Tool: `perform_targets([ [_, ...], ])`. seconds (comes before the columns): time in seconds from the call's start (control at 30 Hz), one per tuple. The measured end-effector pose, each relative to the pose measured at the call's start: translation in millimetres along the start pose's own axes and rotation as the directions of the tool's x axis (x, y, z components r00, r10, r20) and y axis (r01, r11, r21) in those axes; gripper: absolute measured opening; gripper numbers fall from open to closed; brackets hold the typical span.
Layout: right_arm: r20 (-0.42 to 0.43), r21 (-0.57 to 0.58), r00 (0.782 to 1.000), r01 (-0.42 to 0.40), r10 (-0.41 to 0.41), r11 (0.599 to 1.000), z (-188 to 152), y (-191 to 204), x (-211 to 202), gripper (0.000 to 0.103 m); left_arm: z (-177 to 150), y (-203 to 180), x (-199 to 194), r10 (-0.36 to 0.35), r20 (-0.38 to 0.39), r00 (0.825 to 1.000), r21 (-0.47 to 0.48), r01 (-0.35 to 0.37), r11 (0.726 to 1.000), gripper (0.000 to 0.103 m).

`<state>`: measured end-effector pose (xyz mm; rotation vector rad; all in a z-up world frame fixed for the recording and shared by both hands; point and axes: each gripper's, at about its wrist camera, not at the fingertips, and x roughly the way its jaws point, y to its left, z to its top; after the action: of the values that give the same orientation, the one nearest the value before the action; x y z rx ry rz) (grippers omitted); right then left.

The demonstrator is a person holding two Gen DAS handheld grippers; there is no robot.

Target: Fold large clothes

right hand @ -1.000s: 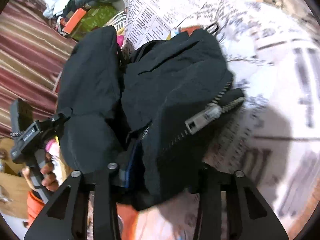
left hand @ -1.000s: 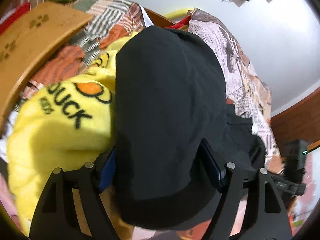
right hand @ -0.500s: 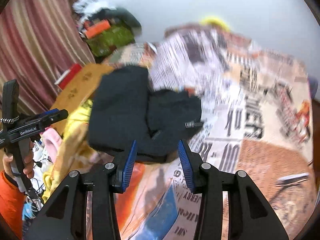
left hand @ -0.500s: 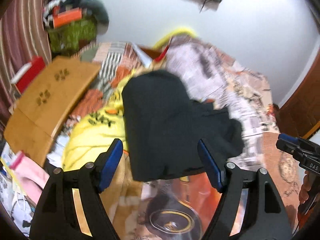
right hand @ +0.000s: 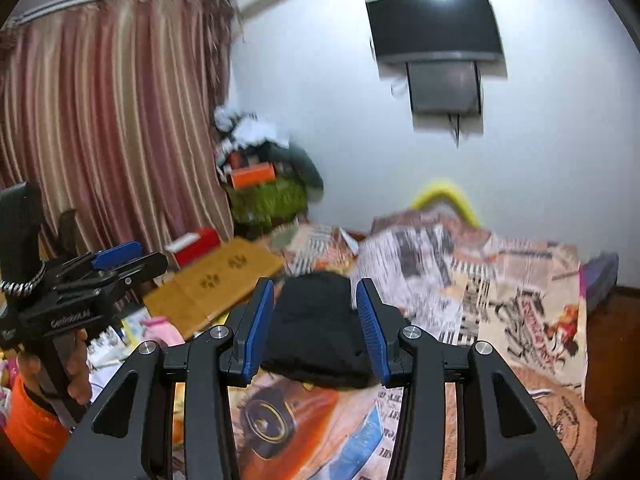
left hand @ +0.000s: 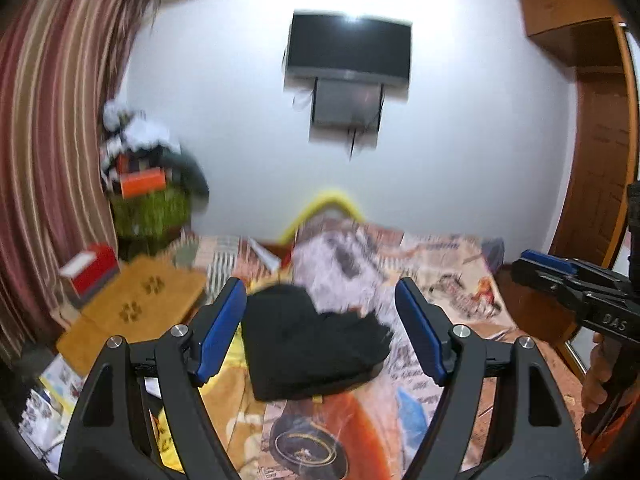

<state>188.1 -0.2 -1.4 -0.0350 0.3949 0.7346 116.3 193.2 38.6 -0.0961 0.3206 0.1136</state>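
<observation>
Now black garment [left hand: 308,344] lies bunched on bed [left hand: 452,296], free of both tools. Left hand-held gripper [left hand: 320,332] spread wide, right hand-held gripper [right hand: 316,328] part-spread, both empty. Risk: loose folded bundle slumps open unpinned; yellow blanket [left hand: 236,364] beneath may snag next grab.

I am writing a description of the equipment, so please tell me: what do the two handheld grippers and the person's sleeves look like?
Both grippers, left gripper and right gripper, are black, with triangular cut-out frames, silver screws and blue pads on the fingers. The left one, seen from the right wrist, carries white lettering and a beaded metal chain. An orange sleeve covers the left arm.
</observation>
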Motion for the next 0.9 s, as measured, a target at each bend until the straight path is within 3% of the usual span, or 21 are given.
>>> perform_targets([
  [0.13,0.096,-0.022,0.995,0.013,-0.011,1.0,0,15,-36,0.039,3,-22,-51,0.016,0.126,0.992,0.028,-0.02,0.999,0.076],
  [0.27,0.177,-0.042,0.984,0.031,-0.023,0.999,-5,31,-65,0.039,-3,-41,-90,0.036,0.233,0.972,0.042,-0.047,0.998,0.076],
  [0.43,0.227,-0.055,0.973,0.067,-0.053,0.996,-14,43,-88,0.039,-16,-52,-120,0.056,0.28,0.958,0.002,-0.059,0.998,0.077],
  [0.5,0.232,-0.056,0.971,0.076,-0.061,0.996,-17,45,-92,0.045,-21,-54,-123,0.067,0.281,0.957,-0.019,-0.064,0.998,0.085],
  [0.57,0.239,-0.046,0.968,0.094,-0.08,0.995,-19,44,-93,0.064,-27,-56,-128,0.082,0.286,0.955,-0.038,-0.074,0.997,0.095],
  [0.6,0.247,-0.037,0.964,0.115,-0.103,0.993,-20,44,-95,0.069,-29,-57,-130,0.096,0.29,0.952,-0.045,-0.087,0.995,0.099],
  [0.67,0.26,-0.025,0.958,0.132,-0.121,0.991,-21,43,-99,0.084,-32,-60,-137,0.134,0.296,0.946,-0.047,-0.126,0.991,0.101],
  [0.83,0.262,-0.004,0.954,0.154,-0.148,0.988,-21,40,-100,0.099,-38,-62,-139,0.157,0.277,0.948,-0.051,-0.148,0.988,0.102],
  [0.9,0.262,-0.009,0.951,0.173,-0.165,0.985,-19,41,-99,0.1,-39,-62,-137,0.157,0.267,0.951,-0.055,-0.148,0.987,0.102],
])
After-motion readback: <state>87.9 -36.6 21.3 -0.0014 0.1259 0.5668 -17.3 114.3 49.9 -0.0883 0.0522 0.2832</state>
